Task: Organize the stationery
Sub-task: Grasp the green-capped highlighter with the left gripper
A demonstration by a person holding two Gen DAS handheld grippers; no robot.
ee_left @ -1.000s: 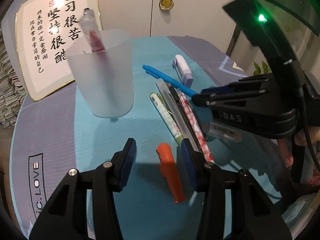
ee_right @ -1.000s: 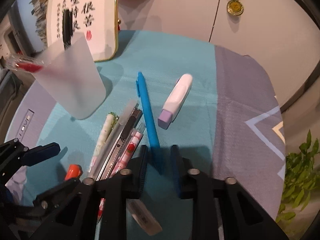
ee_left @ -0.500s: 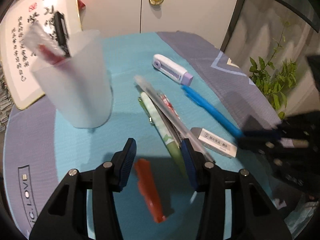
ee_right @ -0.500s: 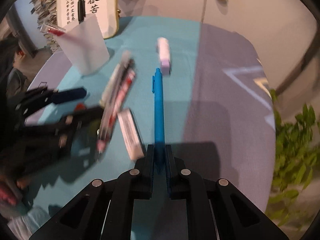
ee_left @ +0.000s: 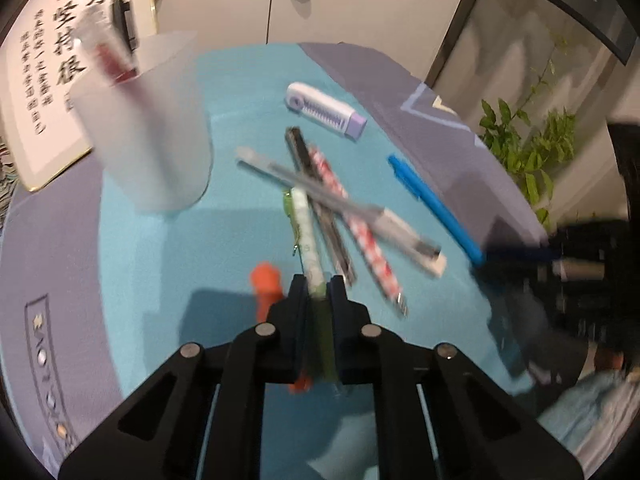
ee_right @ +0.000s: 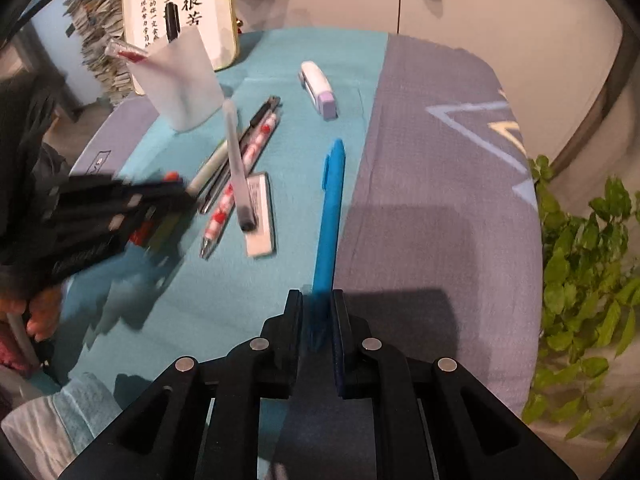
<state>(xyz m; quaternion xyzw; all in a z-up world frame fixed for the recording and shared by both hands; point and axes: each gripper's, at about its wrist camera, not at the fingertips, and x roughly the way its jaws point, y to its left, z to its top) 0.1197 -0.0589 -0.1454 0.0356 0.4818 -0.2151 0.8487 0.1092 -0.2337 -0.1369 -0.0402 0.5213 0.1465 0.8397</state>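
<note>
We are pinching the pale green-and-white pen between the pads of our left gripper, whose fingers were spread wide on either side of the orange marker half a second ago; now they are pressed in on the pen's lower end, and the marker is lying just to the left of the left finger, partly under it. Our right gripper is gripping the blue pen by its near end, as it already was half a second ago, with the pen reaching forward over the border between the teal cloth and the grey part of the mat. In the left view the same blue pen is showing at the right, running into the blurred right gripper. The clear pen is now lying crosswise over the black utility knife and the red-patterned pen, whereas earlier it was lying nearly in line with them; its dark end is resting on the white eraser. The frosted cup is standing at the far left of the cloth with a red-filled tube and a black item in it, in front of the framed calligraphy board. The white and lilac correction tape is lying apart, beyond the pens.
</note>
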